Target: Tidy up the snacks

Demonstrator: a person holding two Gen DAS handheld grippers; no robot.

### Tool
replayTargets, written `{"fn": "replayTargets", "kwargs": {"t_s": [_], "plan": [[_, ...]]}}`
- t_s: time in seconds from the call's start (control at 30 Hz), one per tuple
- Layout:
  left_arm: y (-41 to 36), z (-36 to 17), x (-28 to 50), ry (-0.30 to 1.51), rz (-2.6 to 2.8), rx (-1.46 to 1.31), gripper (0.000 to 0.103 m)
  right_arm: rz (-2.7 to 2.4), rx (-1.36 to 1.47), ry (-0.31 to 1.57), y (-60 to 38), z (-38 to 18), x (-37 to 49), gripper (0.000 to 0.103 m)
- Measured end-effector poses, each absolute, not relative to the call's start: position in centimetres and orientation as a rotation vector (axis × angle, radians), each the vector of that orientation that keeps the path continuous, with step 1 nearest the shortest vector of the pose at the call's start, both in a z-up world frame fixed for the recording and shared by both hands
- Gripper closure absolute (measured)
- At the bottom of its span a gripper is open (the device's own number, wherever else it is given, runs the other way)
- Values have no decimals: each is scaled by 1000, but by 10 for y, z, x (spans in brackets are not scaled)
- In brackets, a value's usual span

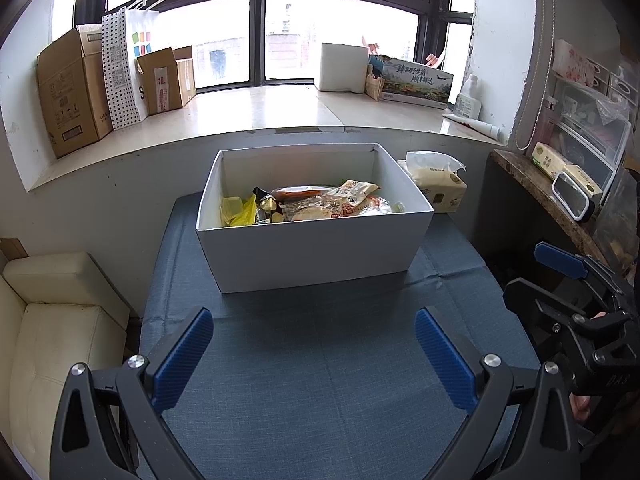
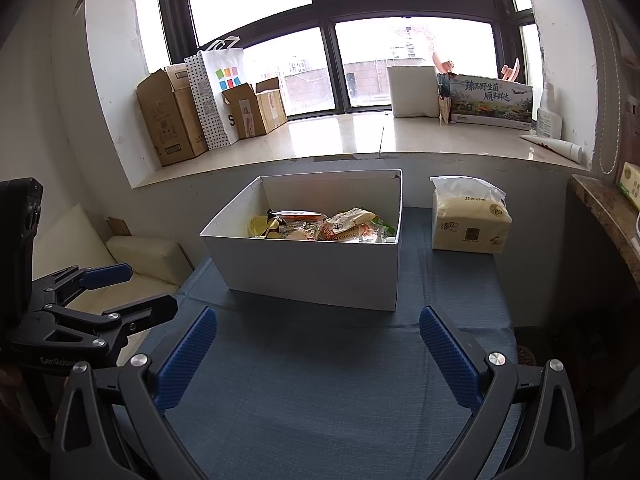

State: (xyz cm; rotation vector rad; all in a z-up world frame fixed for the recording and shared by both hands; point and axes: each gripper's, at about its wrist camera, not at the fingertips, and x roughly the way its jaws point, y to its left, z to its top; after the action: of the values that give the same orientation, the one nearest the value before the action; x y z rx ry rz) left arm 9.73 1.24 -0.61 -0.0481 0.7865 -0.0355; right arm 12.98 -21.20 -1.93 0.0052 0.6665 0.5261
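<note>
A white open box (image 1: 312,252) (image 2: 308,268) stands on the blue-clothed table (image 1: 320,380) (image 2: 320,392). Inside lie several wrapped snacks (image 1: 316,202) (image 2: 320,226), among them a yellow packet (image 1: 240,210) at the box's left end. My left gripper (image 1: 314,356) hovers open over the cloth in front of the box, holding nothing. My right gripper (image 2: 318,356) is also open and empty, a little short of the box's near wall. Each gripper shows at the edge of the other's view: right gripper (image 1: 540,276), left gripper (image 2: 140,288).
A tissue pack (image 1: 438,186) (image 2: 470,220) sits on the table right of the box. A cream sofa (image 1: 52,320) flanks the table's left. The windowsill (image 1: 256,112) holds cardboard boxes, a paper bag and a printed carton. A shelf (image 1: 560,192) with clutter runs along the right.
</note>
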Motion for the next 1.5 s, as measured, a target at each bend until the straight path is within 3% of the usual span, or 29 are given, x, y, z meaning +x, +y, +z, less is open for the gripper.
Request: {"fn": "replayTargets", "kwargs": {"t_s": [1.5], "plan": [[16, -5, 95, 783, -43, -56, 0, 556, 0, 675, -203, -20, 134, 0]]}}
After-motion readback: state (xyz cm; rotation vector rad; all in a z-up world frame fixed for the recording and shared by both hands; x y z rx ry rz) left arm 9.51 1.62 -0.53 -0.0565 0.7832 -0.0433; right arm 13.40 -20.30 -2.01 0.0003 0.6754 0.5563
